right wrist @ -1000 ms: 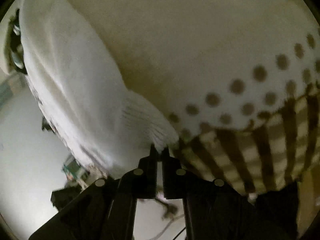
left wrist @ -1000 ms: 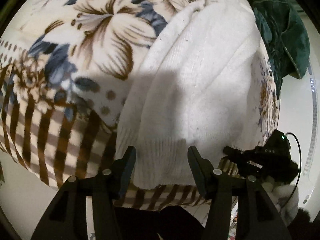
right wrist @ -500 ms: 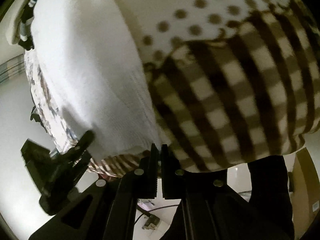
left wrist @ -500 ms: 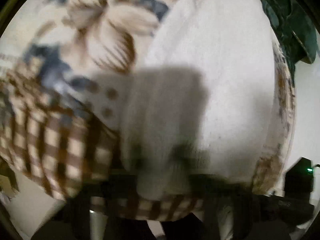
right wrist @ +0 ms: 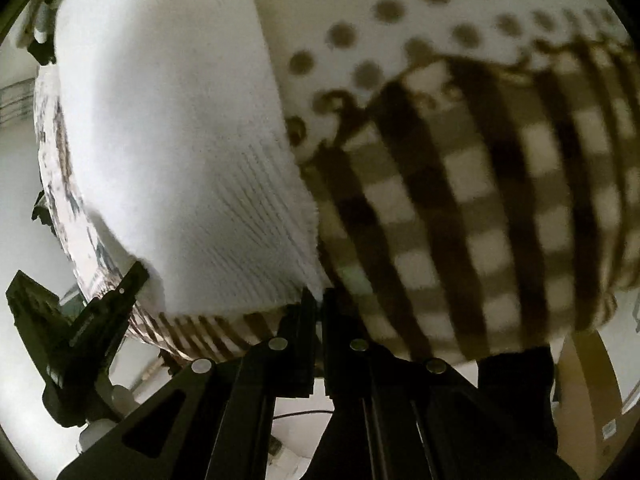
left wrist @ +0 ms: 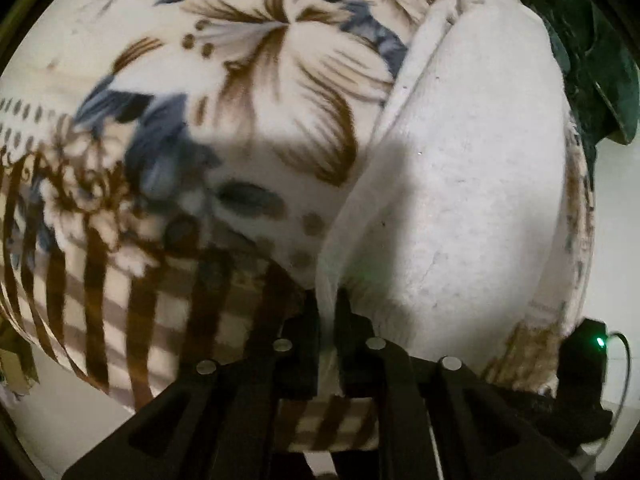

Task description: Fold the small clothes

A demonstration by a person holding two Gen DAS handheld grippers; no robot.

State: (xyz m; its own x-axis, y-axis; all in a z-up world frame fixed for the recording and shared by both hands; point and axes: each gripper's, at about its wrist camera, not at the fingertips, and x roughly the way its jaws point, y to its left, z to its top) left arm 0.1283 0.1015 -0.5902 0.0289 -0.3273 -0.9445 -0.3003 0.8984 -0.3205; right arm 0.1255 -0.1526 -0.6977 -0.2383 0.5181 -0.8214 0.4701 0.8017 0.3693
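We see a white knit garment (left wrist: 460, 184) lying on a blanket (left wrist: 248, 80) printed with big brown and blue flowers, brown dots and, along its near border, a brown check. The garment covers the right part of the blanket in the left wrist view, and its long edge runs up and away from the left claw (left wrist: 328, 300).

That claw has its two fingers nearly pressed together, and a fold of the white knit stands pinched between them, at the garment's near left corner. The figure for its jaws reads as opening slightly, yet the cloth is plainly gripped between the pads.

In the right wrist view the garment's ribbed hem (right wrist: 256, 240) runs down to the right claw (right wrist: 318, 300). Its fingers are pressed together, and the corner of the hem meets their tips; a sliver of white shows between them, so we read it as pinching that corner. The checked border (right wrist: 460, 208) lies just right of the hem.

The left claw also shows in the right wrist view, at the lower left, with its tip touching the garment's other near corner. So both claws are at the near edge of the garment, one at each corner.

A dark green cloth (left wrist: 592, 52) is bunched at the blanket's far right edge, just beside the garment. Pale floor (right wrist: 24, 208) shows beyond the blanket.
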